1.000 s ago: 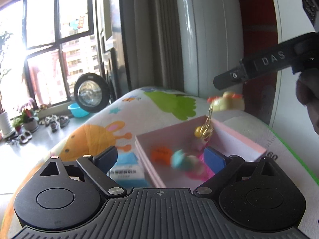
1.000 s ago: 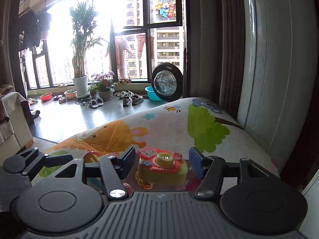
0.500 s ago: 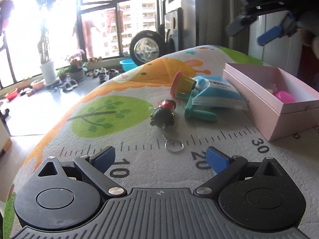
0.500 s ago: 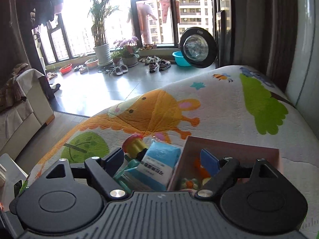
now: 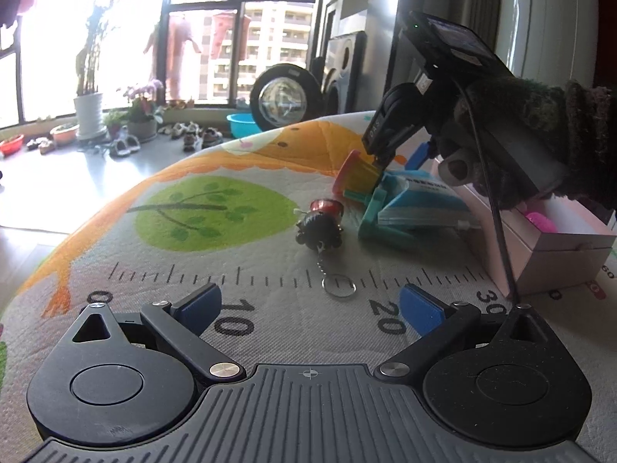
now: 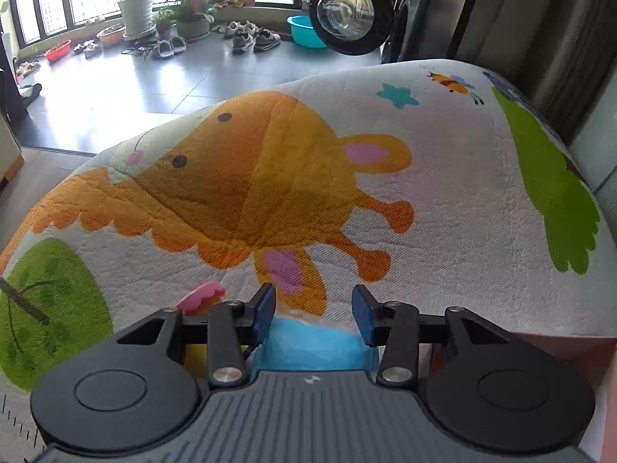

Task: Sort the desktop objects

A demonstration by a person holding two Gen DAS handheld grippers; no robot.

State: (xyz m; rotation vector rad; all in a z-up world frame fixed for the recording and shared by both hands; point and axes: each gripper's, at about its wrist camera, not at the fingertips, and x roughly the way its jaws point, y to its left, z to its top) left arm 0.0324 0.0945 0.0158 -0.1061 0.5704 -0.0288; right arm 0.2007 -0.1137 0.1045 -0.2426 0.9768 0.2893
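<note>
Right tongs (image 6: 313, 310), emptied of the yellow toy, have just been closing over the blue tissue packet (image 5: 418, 202) beside the pink cardboard box (image 5: 555, 247), pads not visibly pressing. Left tongs (image 5: 308, 305) gape wide, empty, facing the black-and-red keychain figure (image 5: 320, 223) on the tabletop. Packet next.

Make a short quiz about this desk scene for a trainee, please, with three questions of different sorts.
1. True or false: the pink box stands open at the top.
2. Which lies nearer the box: the keychain figure or the blue pack?
3. The keychain ring lies: A) in the box; B) on the mat; C) on the blue pack.

Key: 1 true; 2 the blue pack; 3 B.
</note>
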